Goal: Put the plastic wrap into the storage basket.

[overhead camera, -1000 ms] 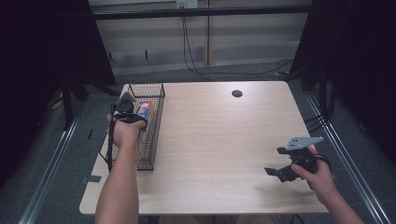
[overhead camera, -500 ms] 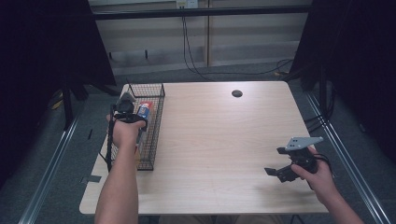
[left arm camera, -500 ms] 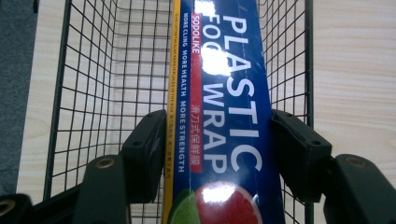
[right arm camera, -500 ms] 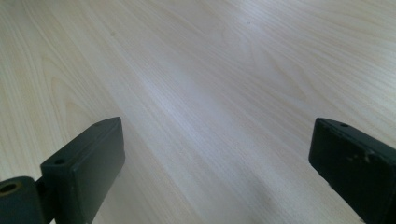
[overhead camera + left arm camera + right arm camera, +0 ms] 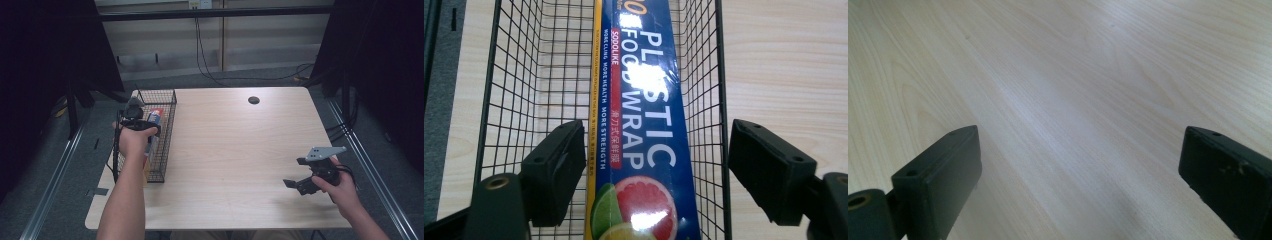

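Observation:
A long blue box of plastic food wrap (image 5: 644,130) lies lengthwise in a black wire basket (image 5: 524,75) at the table's left edge. My left gripper (image 5: 656,165) hangs just above it, pointing down into the basket (image 5: 167,145). Its jaws have just been opening and now stand apart on either side of the box, with neither pad pressing on it. In the high view the left gripper (image 5: 149,130) covers part of the box (image 5: 156,115). My right gripper (image 5: 296,172) rests low over bare wood at the front right. That right gripper (image 5: 1080,170) is open with nothing between its jaws.
The light wooden table (image 5: 235,145) has a round cable hole (image 5: 253,100) near its far edge. The basket stands close to the table's left edge. Dark curtains hang on both sides, and cables run along the floor behind.

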Available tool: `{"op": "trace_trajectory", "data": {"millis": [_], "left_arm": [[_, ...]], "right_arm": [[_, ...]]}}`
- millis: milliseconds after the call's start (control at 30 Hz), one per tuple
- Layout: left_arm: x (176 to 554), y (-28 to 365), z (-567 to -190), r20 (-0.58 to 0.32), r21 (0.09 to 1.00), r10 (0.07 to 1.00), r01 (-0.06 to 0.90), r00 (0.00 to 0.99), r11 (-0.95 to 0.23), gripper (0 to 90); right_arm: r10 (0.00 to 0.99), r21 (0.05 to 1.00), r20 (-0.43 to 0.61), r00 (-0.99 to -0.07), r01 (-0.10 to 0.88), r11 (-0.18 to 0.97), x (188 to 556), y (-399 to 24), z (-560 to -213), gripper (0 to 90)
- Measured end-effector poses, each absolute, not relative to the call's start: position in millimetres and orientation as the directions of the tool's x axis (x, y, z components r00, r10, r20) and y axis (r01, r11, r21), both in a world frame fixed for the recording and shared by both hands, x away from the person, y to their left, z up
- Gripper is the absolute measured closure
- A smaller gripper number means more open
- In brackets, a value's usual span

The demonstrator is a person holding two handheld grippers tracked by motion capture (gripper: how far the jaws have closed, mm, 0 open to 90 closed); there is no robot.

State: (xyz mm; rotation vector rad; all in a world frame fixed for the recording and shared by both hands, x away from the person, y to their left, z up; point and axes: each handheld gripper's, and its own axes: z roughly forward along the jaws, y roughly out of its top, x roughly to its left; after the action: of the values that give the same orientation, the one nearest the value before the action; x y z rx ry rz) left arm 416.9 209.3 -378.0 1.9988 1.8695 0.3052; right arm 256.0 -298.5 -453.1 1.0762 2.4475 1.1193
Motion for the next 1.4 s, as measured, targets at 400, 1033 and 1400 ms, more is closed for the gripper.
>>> {"op": "trace_trajectory", "data": {"millis": [400,1033,1400], "left_arm": [[410.4,203.3,-362.3,-0.152,0.457,0.978,0.888,0.142,-0.058,15.5],[402.7,182.9,-348.3,-0.189,0.498,0.95,0.858,0.247,-0.124,12.7],[397.6,172.1,-342.3,-0.207,0.52,0.931,0.84,0.301,-0.156,12.5]], "right_arm": [[0.711,0.733,0.077,-0.699,0.523,0.435,256.8,-298.6,-453.4,3.4],[0.709,0.735,0.076,-0.702,0.52,0.436,259.0,-296.7,-453.2,3.4],[0.703,0.73,0.072,-0.708,0.517,0.446,262.1,-292.6,-454.5,3.4]]}}
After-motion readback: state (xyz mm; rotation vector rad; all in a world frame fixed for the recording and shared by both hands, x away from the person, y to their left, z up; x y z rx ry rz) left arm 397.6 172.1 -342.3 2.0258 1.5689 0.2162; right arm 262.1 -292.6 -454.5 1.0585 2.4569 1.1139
